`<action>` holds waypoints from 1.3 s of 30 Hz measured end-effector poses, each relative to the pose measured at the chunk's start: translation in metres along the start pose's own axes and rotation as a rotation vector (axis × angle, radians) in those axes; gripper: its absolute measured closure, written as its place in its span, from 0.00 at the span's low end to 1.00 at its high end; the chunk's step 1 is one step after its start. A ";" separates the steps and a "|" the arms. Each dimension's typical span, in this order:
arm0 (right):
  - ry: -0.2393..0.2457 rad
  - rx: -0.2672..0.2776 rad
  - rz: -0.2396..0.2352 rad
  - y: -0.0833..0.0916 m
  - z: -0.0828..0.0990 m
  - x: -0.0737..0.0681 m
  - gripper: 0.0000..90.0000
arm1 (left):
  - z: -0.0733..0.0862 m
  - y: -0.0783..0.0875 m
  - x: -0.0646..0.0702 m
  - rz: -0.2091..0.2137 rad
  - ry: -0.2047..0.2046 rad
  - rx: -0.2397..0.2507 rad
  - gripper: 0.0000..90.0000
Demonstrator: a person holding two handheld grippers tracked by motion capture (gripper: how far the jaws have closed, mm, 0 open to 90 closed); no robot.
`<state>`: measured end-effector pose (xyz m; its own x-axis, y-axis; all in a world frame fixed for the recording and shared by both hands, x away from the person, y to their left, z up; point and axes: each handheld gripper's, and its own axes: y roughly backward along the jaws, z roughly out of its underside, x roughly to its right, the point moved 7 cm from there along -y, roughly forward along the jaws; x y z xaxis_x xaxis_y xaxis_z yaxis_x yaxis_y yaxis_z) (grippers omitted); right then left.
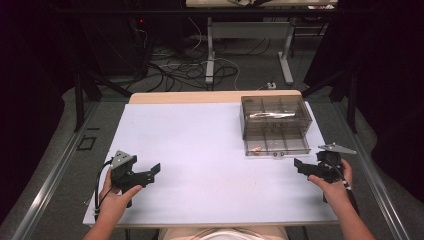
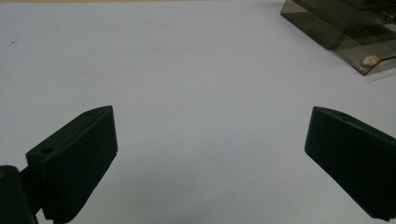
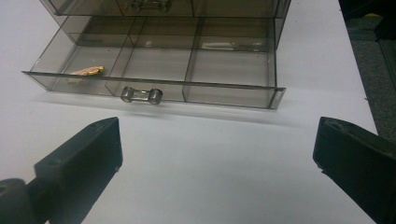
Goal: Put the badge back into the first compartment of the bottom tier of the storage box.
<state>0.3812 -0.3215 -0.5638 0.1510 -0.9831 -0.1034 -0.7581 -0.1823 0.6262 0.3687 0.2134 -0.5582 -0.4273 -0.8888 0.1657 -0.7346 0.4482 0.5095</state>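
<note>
- High view: the left gripper (image 1: 150, 172) is hovering over the near left part of the white table (image 1: 200, 145), fingers spread and holding nothing.
- High view: the right gripper (image 1: 302, 167) is sitting at the near right, just in front of the smoked clear drawer box (image 1: 275, 112), which is standing at the far right of the table; its fingers are also holding nothing.
- High view: the bottom drawer (image 1: 276, 145) is standing pulled out toward the person, with a small pale object (image 1: 255, 148) lying in its left compartment.
- Left gripper view: both fingers (image 2: 77, 161) are standing wide apart over bare table; the drawer box (image 2: 341, 28) is showing far off at upper right, well apart.
- Right gripper view: the fingers (image 3: 84, 163) are gaping wide, empty, near the open drawer (image 3: 154, 70); its clear handle (image 3: 141, 95) is lying ahead between them, not touched. The pale object (image 3: 87, 71) is resting in the left compartment.
</note>
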 end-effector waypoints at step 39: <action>-0.111 -0.038 0.044 -0.008 0.013 0.034 0.03 | -0.001 -0.001 0.000 0.004 -0.012 -0.005 0.03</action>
<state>0.3838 -0.3535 -0.5822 0.0450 -0.9862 -0.1592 -0.7373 -0.1403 0.6608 0.3696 0.2127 -0.5580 -0.4365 -0.8858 0.1577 -0.7302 0.4512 0.5131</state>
